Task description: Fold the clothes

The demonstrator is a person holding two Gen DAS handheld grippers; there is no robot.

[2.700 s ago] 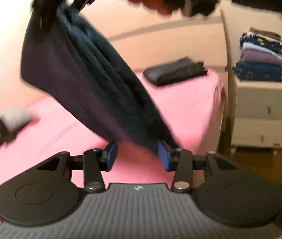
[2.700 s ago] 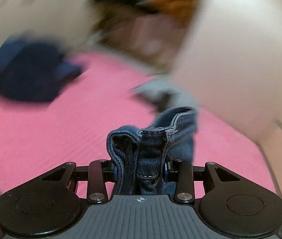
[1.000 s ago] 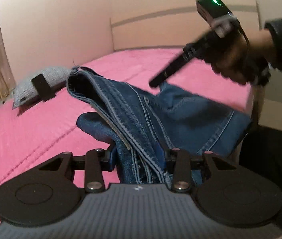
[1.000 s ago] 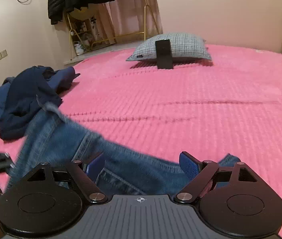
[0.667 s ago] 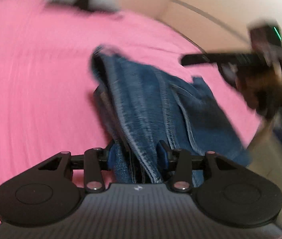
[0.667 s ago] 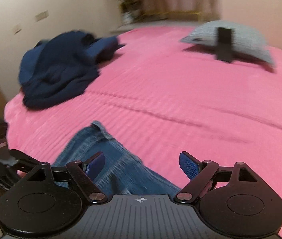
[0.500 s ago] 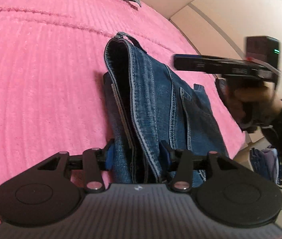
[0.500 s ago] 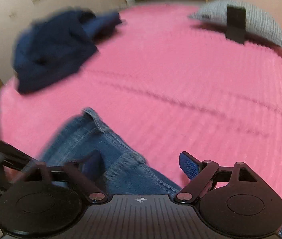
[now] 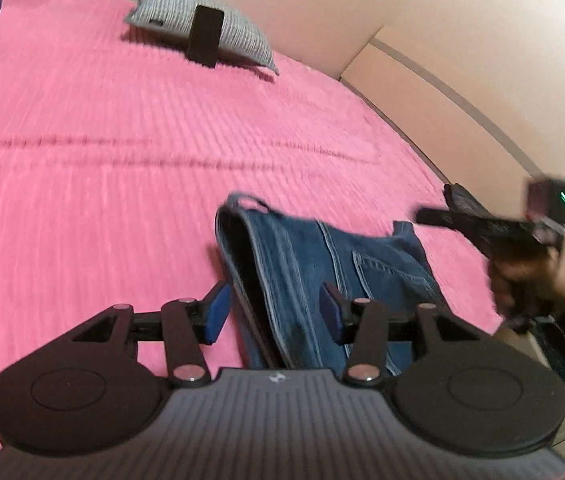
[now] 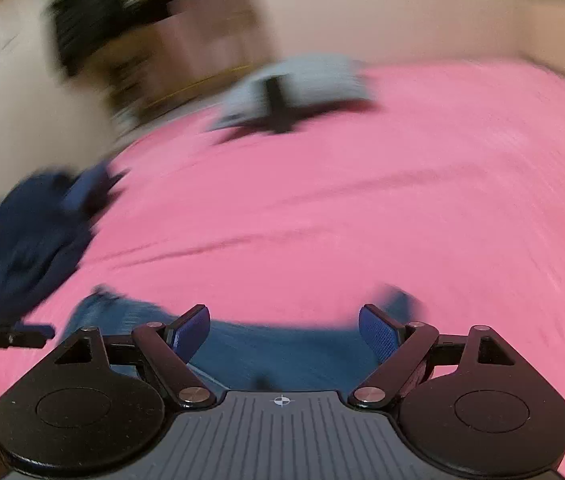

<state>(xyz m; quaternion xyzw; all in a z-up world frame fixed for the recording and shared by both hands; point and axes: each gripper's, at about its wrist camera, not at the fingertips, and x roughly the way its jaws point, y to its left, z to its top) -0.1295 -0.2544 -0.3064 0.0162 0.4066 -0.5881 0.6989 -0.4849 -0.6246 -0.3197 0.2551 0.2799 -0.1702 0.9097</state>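
Observation:
Folded blue jeans (image 9: 302, 256) lie on the pink bed (image 9: 122, 160) near its front right corner. My left gripper (image 9: 273, 312) straddles their near folded edge. Its left pad (image 9: 216, 314) stands a little off the denim, so it is open. In the blurred right wrist view the jeans (image 10: 282, 352) show as a blue strip under my right gripper (image 10: 284, 332), whose jaws stand wide open with nothing pinched. In the left wrist view the right gripper (image 9: 438, 214), held by a hand (image 9: 522, 276), hovers past the far right corner of the jeans.
A grey pillow (image 9: 202, 28) with a black object (image 9: 204, 40) leaning on it lies at the far end of the bed. A crumpled dark blue garment (image 10: 30, 240) sits at the bed's left edge. A beige headboard (image 9: 442, 100) runs along the right.
The jeans have come down from the left gripper's hold to lie flat on the bed, and its pads have eased off them. The right gripper, open throughout, swung across the bed.

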